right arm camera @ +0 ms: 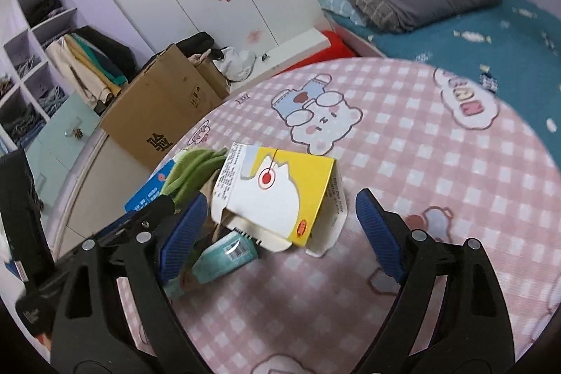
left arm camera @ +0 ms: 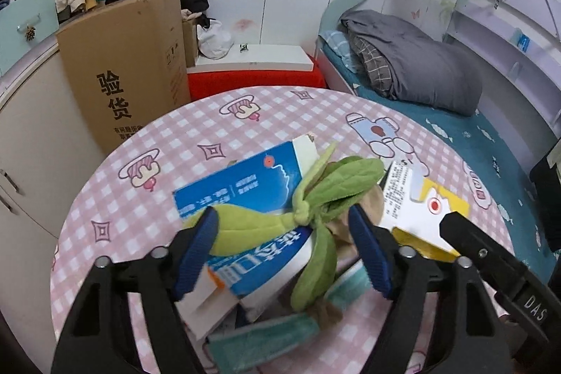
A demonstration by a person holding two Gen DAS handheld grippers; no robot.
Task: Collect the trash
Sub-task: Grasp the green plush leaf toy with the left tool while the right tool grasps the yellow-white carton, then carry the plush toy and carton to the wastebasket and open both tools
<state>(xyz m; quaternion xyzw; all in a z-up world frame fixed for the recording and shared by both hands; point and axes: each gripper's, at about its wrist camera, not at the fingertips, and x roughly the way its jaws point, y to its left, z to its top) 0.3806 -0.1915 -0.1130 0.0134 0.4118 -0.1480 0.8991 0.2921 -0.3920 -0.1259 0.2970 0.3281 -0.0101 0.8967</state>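
I see my left hand-held gripper hovering with its blue pads spread apart over a heap on the pink checked tabletop. Between the pads lies a green plush leaf toy, its leaves fanning out from a knot, draped over a flattened blue and white carton whose long axis runs from lower left up toward the right. A teal wrapper lies below it.

My right hand-held gripper is also apart, straddling a yellow and white cardboard box. The box lies flat, its open flapped end pointing toward the camera and its long axis running away toward the tabletop's far edge. It touches the teal wrapper at its lower left.
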